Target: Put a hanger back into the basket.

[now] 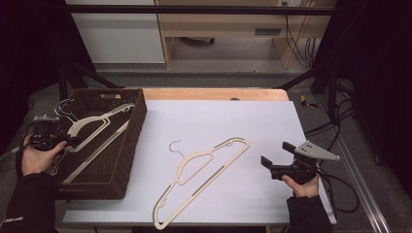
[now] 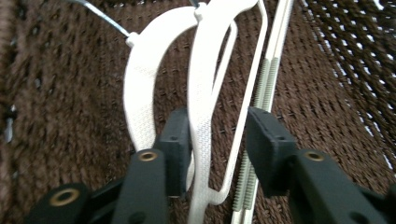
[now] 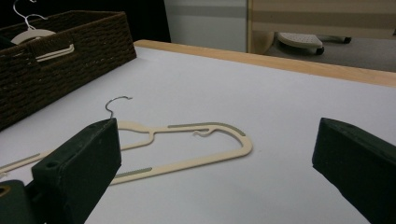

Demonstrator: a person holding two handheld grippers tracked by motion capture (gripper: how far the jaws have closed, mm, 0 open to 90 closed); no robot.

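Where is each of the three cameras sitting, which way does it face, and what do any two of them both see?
High view: above the table's near edge, looking forward and down; both hands, left gripper and right gripper show.
Left gripper view: rides that gripper, looking down into the wicker basket at white hangers between its open jaws.
Right gripper view: low over the white sheet, facing the beige hanger.
Shared: beige hanger and basket appear in high and right views.

No readable text anywhere.
The small white print on the person's left sleeve is too tiny to read.
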